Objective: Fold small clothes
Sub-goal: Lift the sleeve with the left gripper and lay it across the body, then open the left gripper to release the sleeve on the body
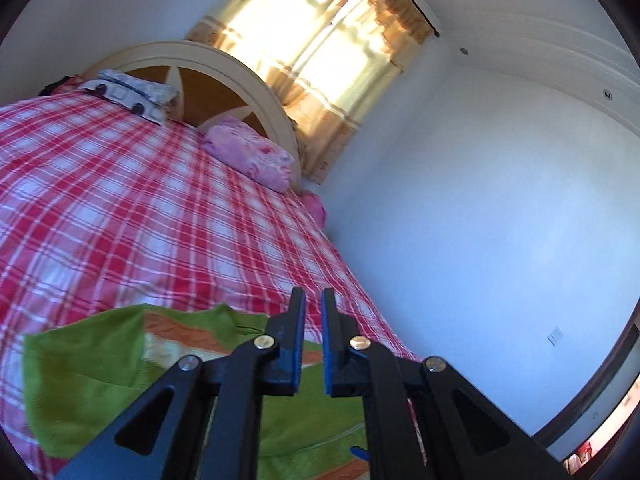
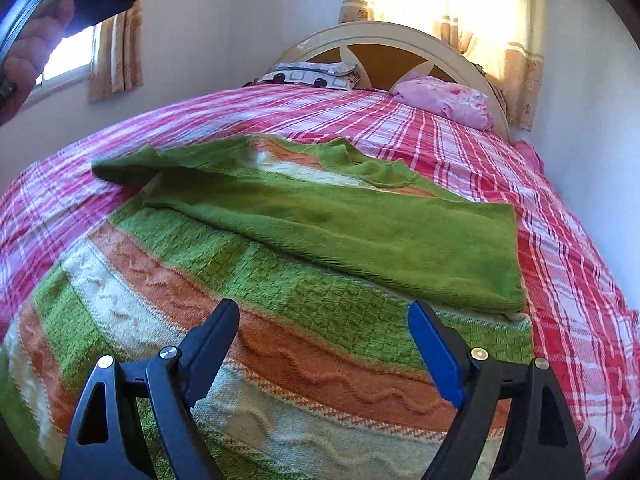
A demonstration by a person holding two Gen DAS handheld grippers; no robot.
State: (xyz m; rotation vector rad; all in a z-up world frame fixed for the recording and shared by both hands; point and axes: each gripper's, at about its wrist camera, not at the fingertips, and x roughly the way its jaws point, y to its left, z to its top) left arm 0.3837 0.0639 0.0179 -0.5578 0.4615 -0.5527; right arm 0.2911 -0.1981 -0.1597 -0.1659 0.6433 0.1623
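Right gripper (image 2: 320, 344) fingers wide apart over sweater (image 2: 280, 280); left gripper (image 1: 313, 340) nearly closed, empty, above it.

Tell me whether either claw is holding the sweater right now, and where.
Neither. The left claw is nearly shut with nothing between its pads; the right claw stands open above the green, orange and cream striped knitted sweater.

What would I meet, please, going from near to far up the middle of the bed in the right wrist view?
Right hand-held gripper, open → striped knitted body of the sweater → its plain green part folded over → checked bedspread → patterned pillow → headboard.
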